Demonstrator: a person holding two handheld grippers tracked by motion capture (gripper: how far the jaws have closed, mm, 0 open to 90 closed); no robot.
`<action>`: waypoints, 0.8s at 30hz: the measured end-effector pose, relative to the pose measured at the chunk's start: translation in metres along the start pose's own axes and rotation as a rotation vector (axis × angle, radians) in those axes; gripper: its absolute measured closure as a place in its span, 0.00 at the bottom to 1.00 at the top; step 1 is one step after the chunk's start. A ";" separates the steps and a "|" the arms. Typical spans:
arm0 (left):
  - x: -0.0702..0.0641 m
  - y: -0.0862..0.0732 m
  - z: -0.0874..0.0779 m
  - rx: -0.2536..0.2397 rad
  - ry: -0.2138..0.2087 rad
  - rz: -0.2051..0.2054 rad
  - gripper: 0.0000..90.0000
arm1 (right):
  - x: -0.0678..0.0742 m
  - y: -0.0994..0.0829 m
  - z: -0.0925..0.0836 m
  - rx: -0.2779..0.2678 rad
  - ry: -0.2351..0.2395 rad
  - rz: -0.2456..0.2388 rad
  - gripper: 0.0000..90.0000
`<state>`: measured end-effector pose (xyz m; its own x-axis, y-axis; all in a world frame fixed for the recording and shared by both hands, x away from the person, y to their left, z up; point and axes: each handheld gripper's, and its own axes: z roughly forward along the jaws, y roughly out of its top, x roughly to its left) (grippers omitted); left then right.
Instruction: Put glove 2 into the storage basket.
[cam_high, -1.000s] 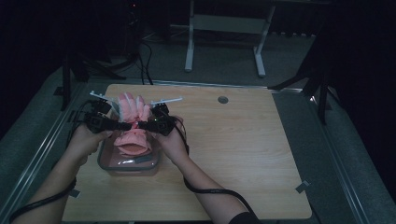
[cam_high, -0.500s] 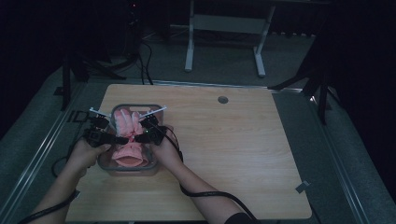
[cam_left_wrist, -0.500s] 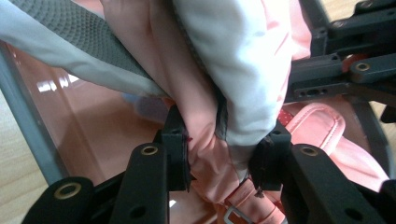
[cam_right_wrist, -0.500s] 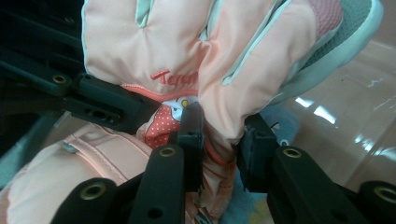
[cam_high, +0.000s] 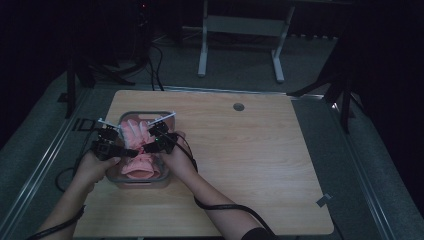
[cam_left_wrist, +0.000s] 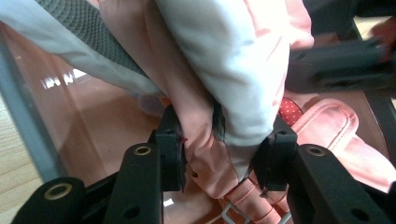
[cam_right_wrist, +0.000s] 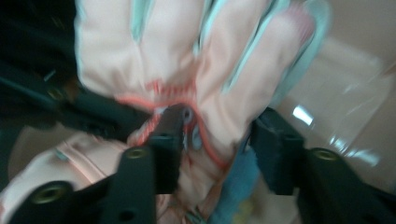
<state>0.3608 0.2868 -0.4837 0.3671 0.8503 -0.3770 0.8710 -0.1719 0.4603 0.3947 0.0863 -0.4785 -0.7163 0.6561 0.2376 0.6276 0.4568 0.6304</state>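
pink glove (cam_high: 137, 150) in clear container (cam_high: 167, 116), both grippers' fingers just opening around it

Lowered since a second ago, both grippers, from above the clear container (cam_high: 167, 176) down into it; pink gloves (cam_high: 136, 145) sunk inside with them; left gripper (cam_left_wrist: 219, 149) and right gripper (cam_right_wrist: 217, 149) jaws just been opening, glove fabric between each pair.
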 end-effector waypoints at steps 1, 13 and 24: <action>-0.001 0.001 0.001 0.002 0.007 0.003 0.67 | -0.001 0.000 -0.003 -0.011 -0.001 0.002 0.53; -0.014 0.006 -0.002 -0.157 0.182 0.040 0.30 | -0.021 -0.008 -0.027 -0.075 0.129 -0.003 0.27; -0.021 0.007 -0.015 -0.258 0.117 0.059 0.16 | -0.038 -0.017 -0.053 -0.132 0.146 -0.010 0.22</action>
<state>0.3540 0.2751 -0.4605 0.3619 0.8966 -0.2551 0.7317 -0.1037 0.6736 0.3954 0.0220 -0.4591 -0.7649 0.5537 0.3292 0.5816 0.3738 0.7225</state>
